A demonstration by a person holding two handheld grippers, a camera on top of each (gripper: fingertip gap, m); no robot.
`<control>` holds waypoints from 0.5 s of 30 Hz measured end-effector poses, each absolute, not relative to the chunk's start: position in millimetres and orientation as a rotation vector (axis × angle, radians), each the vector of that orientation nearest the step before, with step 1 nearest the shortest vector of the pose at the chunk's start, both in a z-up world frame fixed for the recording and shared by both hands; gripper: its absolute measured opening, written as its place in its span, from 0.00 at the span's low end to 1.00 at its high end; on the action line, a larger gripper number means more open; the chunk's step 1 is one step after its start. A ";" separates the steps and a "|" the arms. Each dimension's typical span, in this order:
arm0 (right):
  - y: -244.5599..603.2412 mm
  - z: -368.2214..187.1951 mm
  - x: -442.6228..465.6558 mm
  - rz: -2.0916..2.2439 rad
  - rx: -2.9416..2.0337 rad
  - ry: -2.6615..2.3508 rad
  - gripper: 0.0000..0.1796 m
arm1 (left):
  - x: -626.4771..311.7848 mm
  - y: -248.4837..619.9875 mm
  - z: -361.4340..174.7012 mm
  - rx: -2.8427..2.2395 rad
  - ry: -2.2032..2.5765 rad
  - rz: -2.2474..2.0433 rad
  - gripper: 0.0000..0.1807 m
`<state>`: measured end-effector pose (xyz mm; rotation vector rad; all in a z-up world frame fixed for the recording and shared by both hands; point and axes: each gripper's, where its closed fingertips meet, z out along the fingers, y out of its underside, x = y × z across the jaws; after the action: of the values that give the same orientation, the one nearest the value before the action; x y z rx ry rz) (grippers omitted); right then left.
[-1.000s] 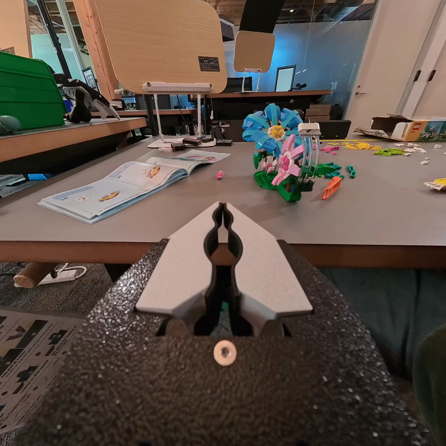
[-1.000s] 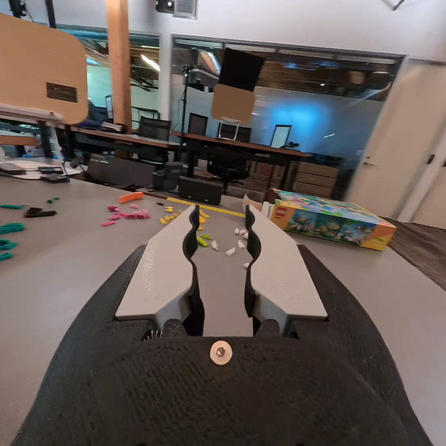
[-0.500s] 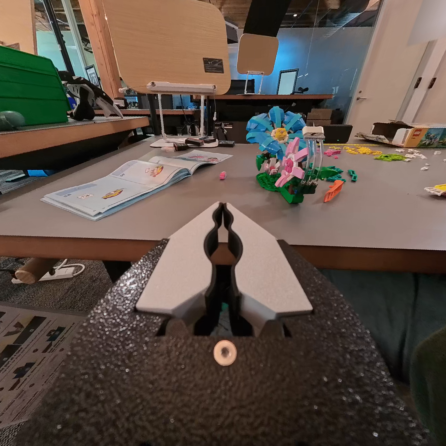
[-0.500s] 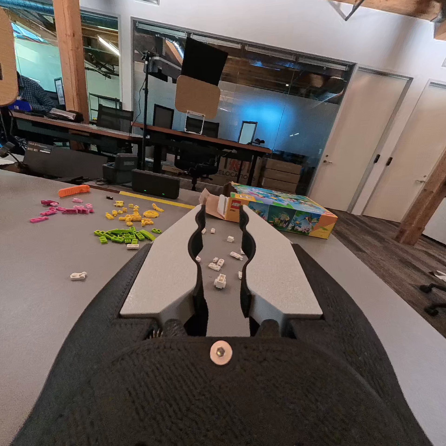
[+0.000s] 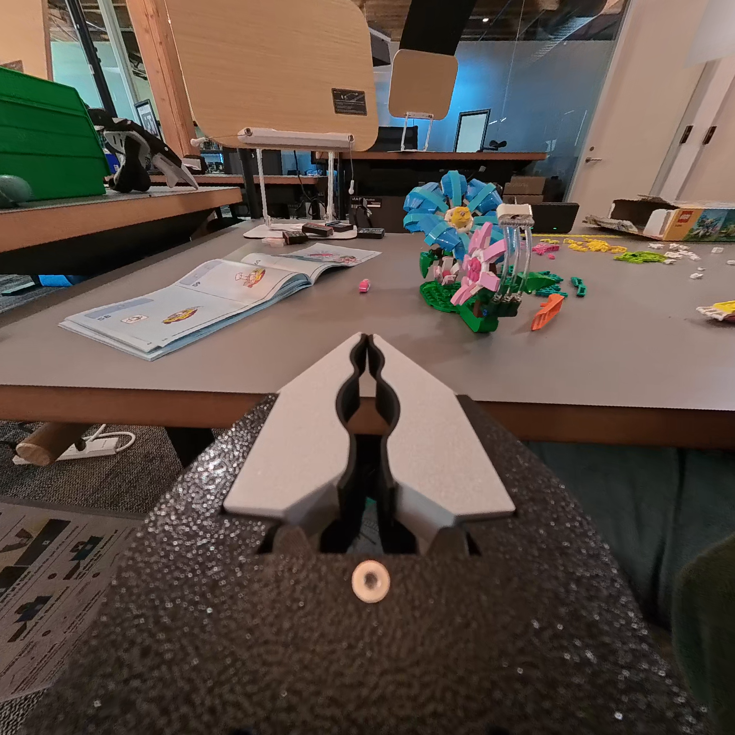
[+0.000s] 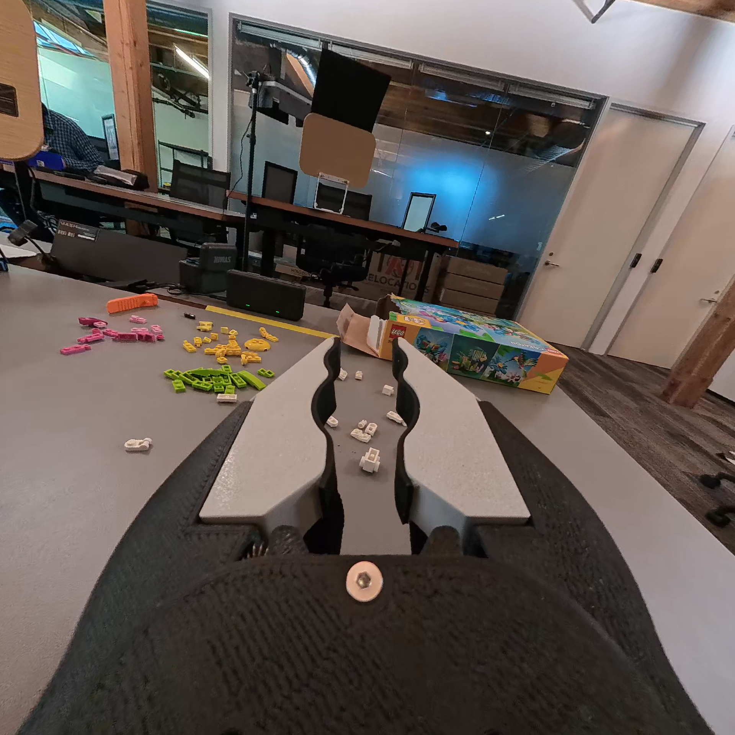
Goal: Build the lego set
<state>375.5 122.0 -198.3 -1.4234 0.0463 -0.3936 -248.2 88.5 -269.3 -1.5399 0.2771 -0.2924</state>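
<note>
A part-built lego model (image 5: pixel 467 254) with a blue flower and a pink flower on a green base stands on the grey table (image 5: pixel 358 358). An open instruction booklet (image 5: pixel 207 294) lies to its left. My left gripper (image 5: pixel 366 338) is shut and empty, held low off the table's front edge. My right gripper (image 6: pixel 365 342) is open and empty above the table. Several small white pieces (image 6: pixel 370 457) lie between and beyond its fingers. Lime green pieces (image 6: pixel 214 378), yellow pieces (image 6: pixel 230 346) and pink pieces (image 6: pixel 115 334) lie in heaps to its left.
The lego box (image 6: pixel 469 354) lies open at the table's far right edge. An orange brick separator (image 6: pixel 131 303) lies at the back, another orange piece (image 5: pixel 548 312) beside the model. A small pink piece (image 5: pixel 364 285) lies near the booklet. A wooden book stand (image 5: pixel 278 71) stands behind. The left gripper's tips are roughly 65 cm from the right gripper's.
My right gripper has swung to the right and tilted down over the white pieces. My left gripper has stayed shut and shifted only slightly.
</note>
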 end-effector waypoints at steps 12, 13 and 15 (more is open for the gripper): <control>119.8 -196.2 379.0 -0.397 -1.407 0.071 0.15 | -248.1 88.5 -269.9 -1.542 0.278 -0.295 0.00; 120.2 -196.3 378.5 -0.394 -1.408 0.069 0.15 | -247.9 88.5 -270.0 -1.543 0.279 -0.296 0.00; 120.9 -196.9 377.3 -0.386 -1.411 0.065 0.15 | -247.5 88.6 -270.3 -1.543 0.280 -0.297 0.00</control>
<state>377.3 120.9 -196.9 -1.4108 0.0654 -0.3859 -247.5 88.6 -270.3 -1.5433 0.2796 -0.2973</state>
